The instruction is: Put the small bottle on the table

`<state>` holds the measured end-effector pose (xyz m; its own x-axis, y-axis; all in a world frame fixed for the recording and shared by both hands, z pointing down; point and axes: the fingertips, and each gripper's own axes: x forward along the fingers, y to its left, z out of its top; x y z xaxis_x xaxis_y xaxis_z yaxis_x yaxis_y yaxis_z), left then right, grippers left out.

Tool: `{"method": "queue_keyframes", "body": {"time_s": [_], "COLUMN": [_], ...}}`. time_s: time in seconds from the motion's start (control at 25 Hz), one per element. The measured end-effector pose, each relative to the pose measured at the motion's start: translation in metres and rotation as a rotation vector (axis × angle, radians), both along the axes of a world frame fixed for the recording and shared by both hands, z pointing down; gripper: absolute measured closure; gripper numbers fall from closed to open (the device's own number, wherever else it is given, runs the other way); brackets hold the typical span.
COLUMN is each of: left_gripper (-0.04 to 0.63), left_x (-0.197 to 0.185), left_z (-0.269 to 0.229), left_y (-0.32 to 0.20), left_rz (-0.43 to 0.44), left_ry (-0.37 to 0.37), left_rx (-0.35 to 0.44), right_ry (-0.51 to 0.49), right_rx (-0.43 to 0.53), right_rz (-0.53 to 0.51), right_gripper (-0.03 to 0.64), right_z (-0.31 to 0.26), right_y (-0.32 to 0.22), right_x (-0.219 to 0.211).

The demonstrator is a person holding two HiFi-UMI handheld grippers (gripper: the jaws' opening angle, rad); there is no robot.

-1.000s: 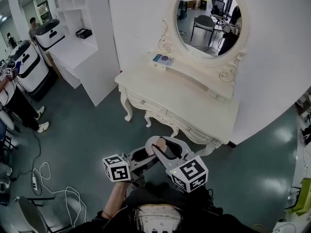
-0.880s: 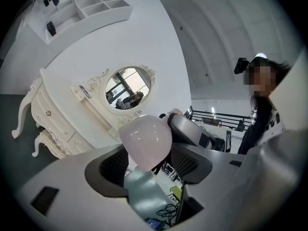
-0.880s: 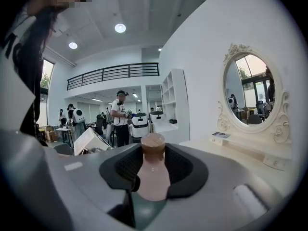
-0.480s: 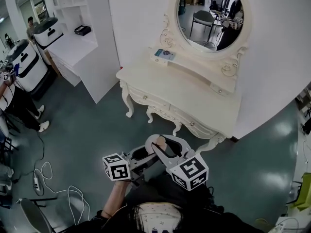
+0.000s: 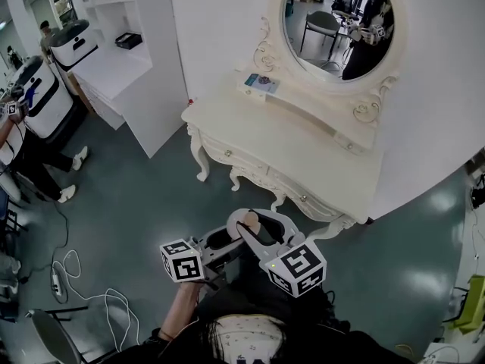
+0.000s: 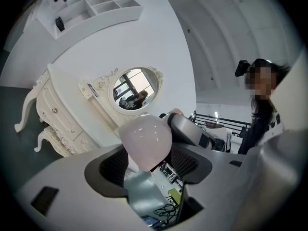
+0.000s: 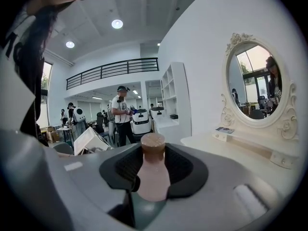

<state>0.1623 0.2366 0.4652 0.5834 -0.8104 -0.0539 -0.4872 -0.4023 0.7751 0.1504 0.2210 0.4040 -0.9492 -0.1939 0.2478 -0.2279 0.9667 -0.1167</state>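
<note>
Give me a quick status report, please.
Right gripper shut on small bottle. Left gripper flanks its base, grip unclear. Dressing table ahead, nothing between.

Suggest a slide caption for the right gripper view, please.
The right gripper holds the small bottle, brown cap on, with the white dressing table and oval mirror at right.

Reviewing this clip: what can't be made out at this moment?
Left gripper view: whether the left gripper presses the small bottle; its base covers the pads.
Head view: most of the bottle, hidden by the right gripper holding it.
Head view: the flat item on the dressing table shelf, too small to identify.
</note>
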Motion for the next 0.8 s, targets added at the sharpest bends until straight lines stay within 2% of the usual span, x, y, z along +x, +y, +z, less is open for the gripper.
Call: {"method": "queue_keyframes", "body": {"time_s": [0.8], "left_gripper": [0.333], "left_x": [-0.085], "left_z": [-0.012], "left_y": [-0.191], "left_rz": [-0.127], "left_ry": [-0.038], "left_rx": [-0.018], "right_ry": [-0.037], "right_rx": [-0.01], "right_rz": [-0.134], "right_gripper": [0.468], "right_z": [-0.012], "right_y": [-0.19], "right_x": [-0.085]}}
